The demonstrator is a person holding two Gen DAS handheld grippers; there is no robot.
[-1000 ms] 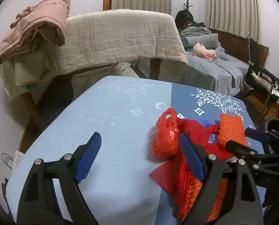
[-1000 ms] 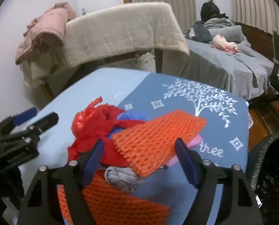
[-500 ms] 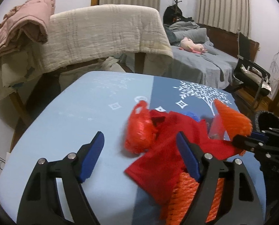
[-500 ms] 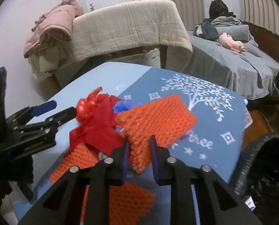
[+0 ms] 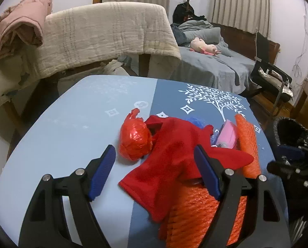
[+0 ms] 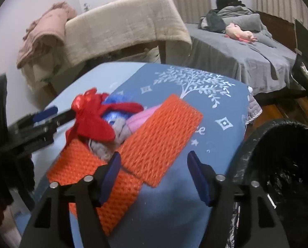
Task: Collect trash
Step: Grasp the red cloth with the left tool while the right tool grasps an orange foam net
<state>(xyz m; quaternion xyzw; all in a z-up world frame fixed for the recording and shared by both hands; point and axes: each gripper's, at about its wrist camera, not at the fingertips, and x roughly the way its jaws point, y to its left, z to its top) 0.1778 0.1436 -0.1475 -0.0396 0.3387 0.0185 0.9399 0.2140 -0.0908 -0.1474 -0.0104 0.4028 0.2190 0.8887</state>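
Blue tree-print table, red bag ball, red cloth, orange foam nets

Trash heaped on tabletop: two orange foam nets, red cloth, crumpled red bag, pink scrap. Black-lined bin beside the tabletop edge.

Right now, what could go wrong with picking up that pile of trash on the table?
1. The right hand-held gripper is opening with the upper orange foam net only near its fingertips, so it may close on air.
2. That net overlaps the lower orange foam net and a grey wad; lifting one could drag others off the table beside the black-lined bin.
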